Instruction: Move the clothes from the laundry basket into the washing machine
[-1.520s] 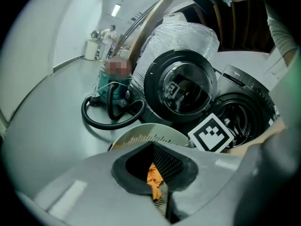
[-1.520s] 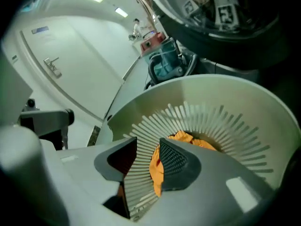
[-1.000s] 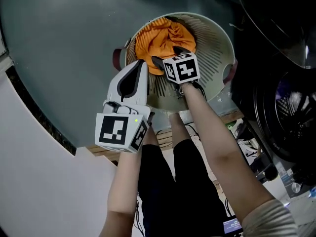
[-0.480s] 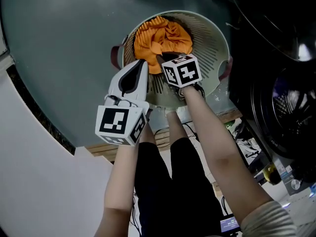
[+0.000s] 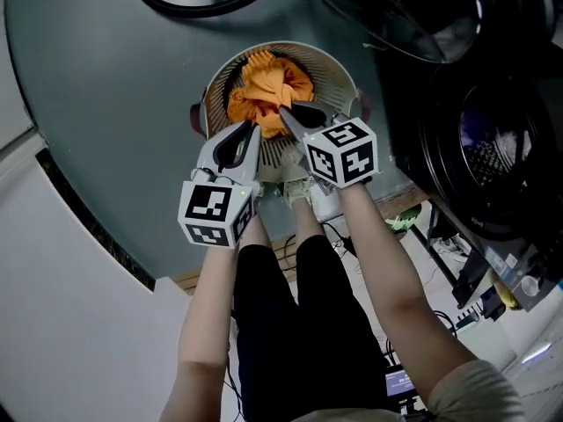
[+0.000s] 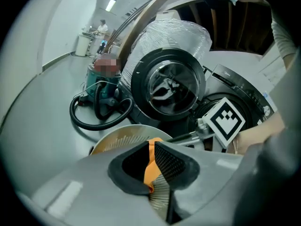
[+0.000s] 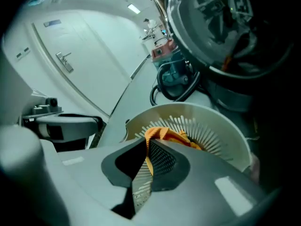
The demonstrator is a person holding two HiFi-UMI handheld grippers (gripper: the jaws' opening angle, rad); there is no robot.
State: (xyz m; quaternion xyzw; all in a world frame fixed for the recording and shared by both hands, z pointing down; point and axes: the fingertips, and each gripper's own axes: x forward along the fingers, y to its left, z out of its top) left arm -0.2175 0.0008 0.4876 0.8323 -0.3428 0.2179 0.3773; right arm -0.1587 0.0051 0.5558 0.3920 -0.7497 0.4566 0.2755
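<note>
Item: black hose (image 5: 198, 5). It is coiled on the grey floor (image 5: 97, 104), beyond the basket and well apart from it.

Item: left gripper (image 5: 249, 130). It points down and forward over the basket's near-left rim. The jaws are pressed together on a fold of the orange garment (image 5: 264, 90), and an orange strip shows between the ribbed pads in the left gripper view.

Item: orange garment. It is bunched in the far-left part of the laundry basket (image 5: 341, 76). Its near edge is drawn toward both grippers' tips and is pinched at two points side by side.

Item: laundry basket. It is round and pale with slatted walls, and has a red handle (image 5: 195, 117) on the left rim. The right half of its inside is bare.

Item: right gripper (image 5: 287, 112). It sits just beside the left one, with its tips at the garment's near-right edge. The jaws are closed on the orange cloth, which the right gripper view shows between the pads.

Item: washing machine (image 5: 488, 148). It stands to the right of the basket. The dark drum mouth faces the basket and the door is swung open beyond it.

Room: there is open floor left of the basket and a narrow gap between the right rim and the machine. Cables (image 5: 444, 244) clutter the floor at the near right.
</note>
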